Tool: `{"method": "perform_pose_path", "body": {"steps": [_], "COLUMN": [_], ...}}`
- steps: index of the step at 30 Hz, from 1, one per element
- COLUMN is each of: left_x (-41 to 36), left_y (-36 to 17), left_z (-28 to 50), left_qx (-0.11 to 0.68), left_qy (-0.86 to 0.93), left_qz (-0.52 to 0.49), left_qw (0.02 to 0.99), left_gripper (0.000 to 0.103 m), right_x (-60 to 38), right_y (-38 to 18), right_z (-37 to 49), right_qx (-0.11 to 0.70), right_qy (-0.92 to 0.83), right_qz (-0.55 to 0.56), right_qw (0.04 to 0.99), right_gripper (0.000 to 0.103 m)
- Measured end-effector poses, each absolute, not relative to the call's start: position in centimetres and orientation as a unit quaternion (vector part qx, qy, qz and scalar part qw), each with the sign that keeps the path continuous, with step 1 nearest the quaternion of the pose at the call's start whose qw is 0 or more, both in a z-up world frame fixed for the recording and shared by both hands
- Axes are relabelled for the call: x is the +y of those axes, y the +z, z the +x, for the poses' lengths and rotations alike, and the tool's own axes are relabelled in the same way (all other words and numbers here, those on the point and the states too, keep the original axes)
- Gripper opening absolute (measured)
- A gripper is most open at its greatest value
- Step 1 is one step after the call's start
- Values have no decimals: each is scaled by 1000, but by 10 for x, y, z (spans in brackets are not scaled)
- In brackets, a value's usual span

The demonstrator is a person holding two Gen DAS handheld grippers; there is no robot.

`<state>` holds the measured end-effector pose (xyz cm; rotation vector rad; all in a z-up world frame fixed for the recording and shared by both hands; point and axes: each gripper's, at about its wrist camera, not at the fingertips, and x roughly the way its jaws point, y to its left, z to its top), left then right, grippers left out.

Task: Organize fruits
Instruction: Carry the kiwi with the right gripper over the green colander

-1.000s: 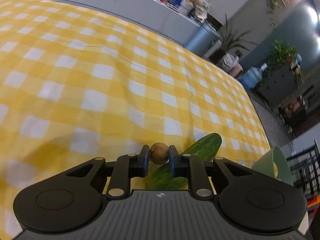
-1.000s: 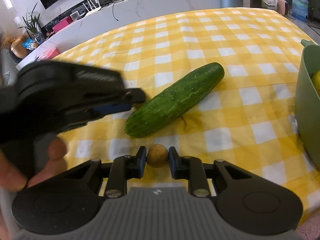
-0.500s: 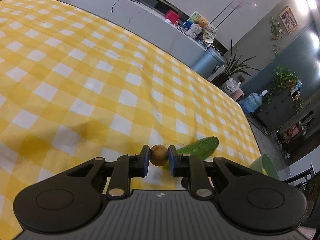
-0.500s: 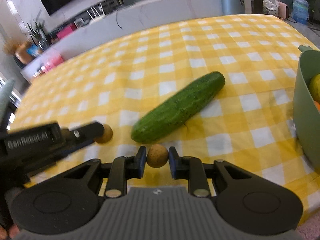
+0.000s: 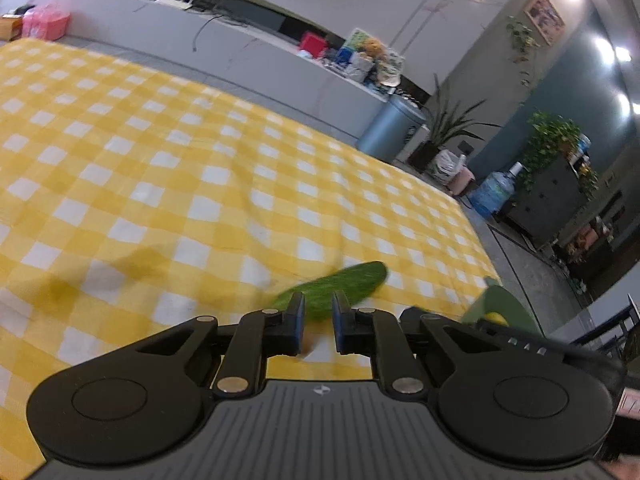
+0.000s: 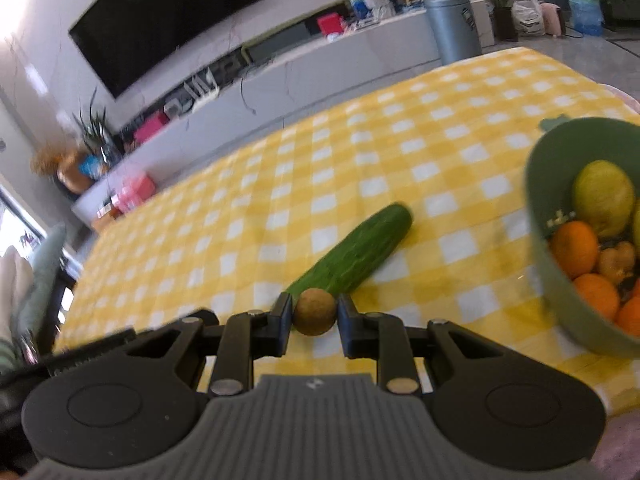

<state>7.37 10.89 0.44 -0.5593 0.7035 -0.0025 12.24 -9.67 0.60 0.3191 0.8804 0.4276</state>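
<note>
Brown round fruit (image 6: 314, 317) pinched in right claw (image 6: 313, 320), one cucumber (image 6: 352, 256), perhaps three oranges (image 6: 574, 248).

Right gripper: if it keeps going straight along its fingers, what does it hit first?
Likely the cucumber, lying on the checked tablecloth just past the small brown fruit pinched in the right gripper. Depth is unclear.

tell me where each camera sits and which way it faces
Left wrist: on the left hand-held gripper, looking down along its fingers over the checked tablecloth at the cucumber; nothing shows between its fingers.
Right wrist: on the right hand-held gripper, which holds a small round brown fruit, facing the cucumber and green bowl.
Shared: cucumber, tablecloth, bowl.
</note>
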Motion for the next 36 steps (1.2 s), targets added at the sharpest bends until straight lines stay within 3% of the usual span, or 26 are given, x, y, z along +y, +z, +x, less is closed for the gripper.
{"method": "perform_pose_path", "body": {"steps": [7,14,19,36], "left_x": [82,105,97,77], "left_y": [16,-27,-35,-51], "left_z": [74,86,99,143], "left_qx": [336,426,439,471], "left_qy": [-13,-29,-1,88], "left_qz": [-229,-280,-261,-269], "left_qw": [914,860,859,836], "left_gripper": [12,14,25,30], "right_x": [-148,-179,-180,-177], "right_y": [28,31,28,22], "right_z": [120,119,119,124], "right_qx": [382,371,377,385], "right_qy": [185,169,173,183], "right_qz": [202,232,236,230], "right_qw": [883,883,879,875], "right_gripper": [20,20,20,20]}}
